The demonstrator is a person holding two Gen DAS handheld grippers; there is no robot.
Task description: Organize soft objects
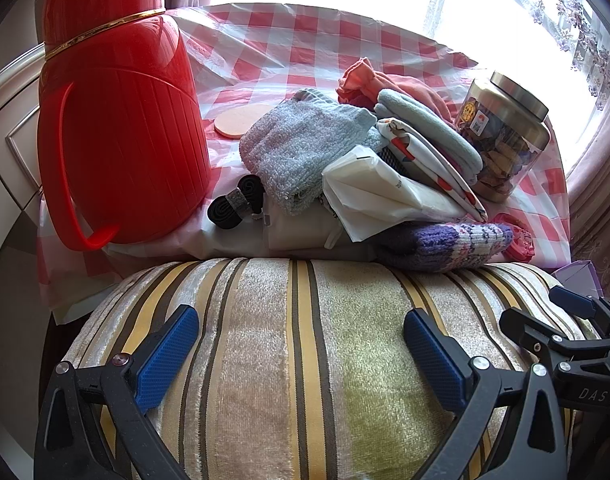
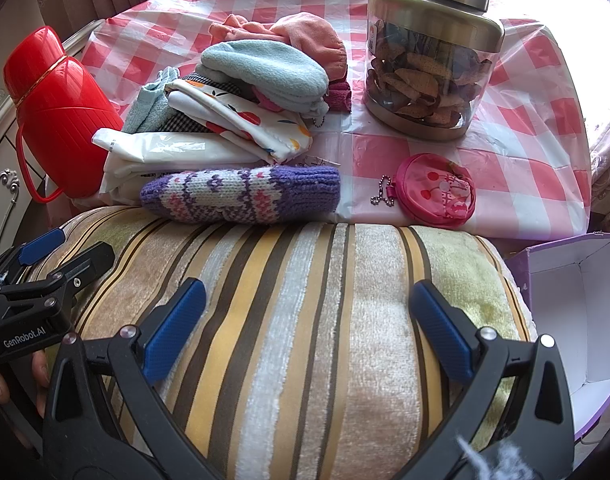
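Left gripper (image 1: 301, 344) spread wide, blue pads (image 1: 167, 356) over striped cushion (image 1: 297, 360), pinching nothing; contact with the plush not clear. Right gripper (image 2: 307, 328) likewise spread wide above the same cushion (image 2: 305, 320), nothing between the pads. Both side by side, right one just off the left one's right pad.

Cushion's far edge straight ahead of both grippers, butting against table edge under checked cloth (image 2: 525, 128). Purple knitted sock (image 2: 241, 194) lying across that edge, ahead-left of right gripper, ahead-right of left one. Beyond it, piled soft things: white plastic packet (image 2: 165, 152), printed cloth (image 2: 245, 124), pale blue fleece (image 2: 265, 68), pink cloth (image 2: 309, 36) at far side. Blue terry towel (image 1: 297, 148) ahead of left gripper, black strap roll (image 1: 235, 202) beside it.

Open cloth only ahead-right of right gripper, between pink coin pouch (image 2: 437, 190) and glass jar (image 2: 429, 68). Red thermos (image 1: 117, 120) blocking far-left. Open purple box (image 2: 577, 312) just right of right gripper, off cushion's right end.

Cushion: plush velvet, bulging, stripes in yellow, brown, cream, green.
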